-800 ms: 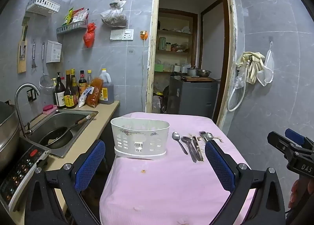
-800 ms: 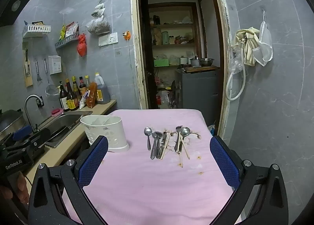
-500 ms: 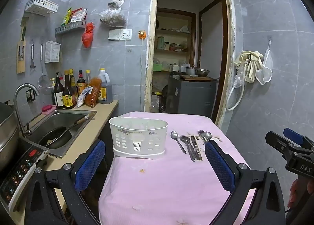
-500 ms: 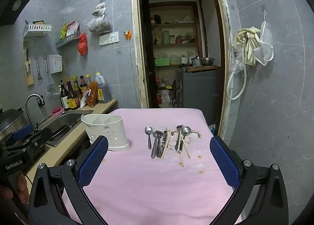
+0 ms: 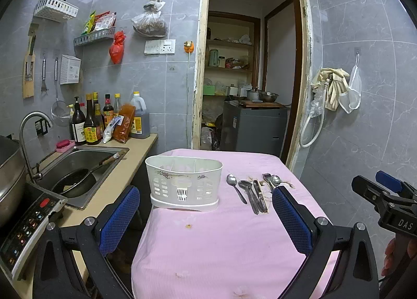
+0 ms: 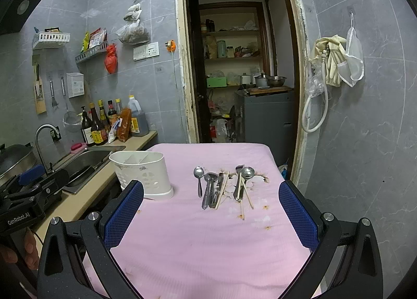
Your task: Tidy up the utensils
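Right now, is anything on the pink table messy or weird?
Yes. The pink cloth has small brownish stains, most of them near the utensils, which lie loose in an untidy bunch with chopsticks crossing them. The white holder beside them looks empty.

The worktop point(image 6: 208, 246) wears a pink cloth with small brown spots. The holder point(image 5: 183, 181) is white with tiny purple flowers. The spoons point(image 6: 206, 186) are shiny silver. The wall tiles point(image 5: 365, 90) are grey. Both tongs have blue pads point(image 6: 295, 218).
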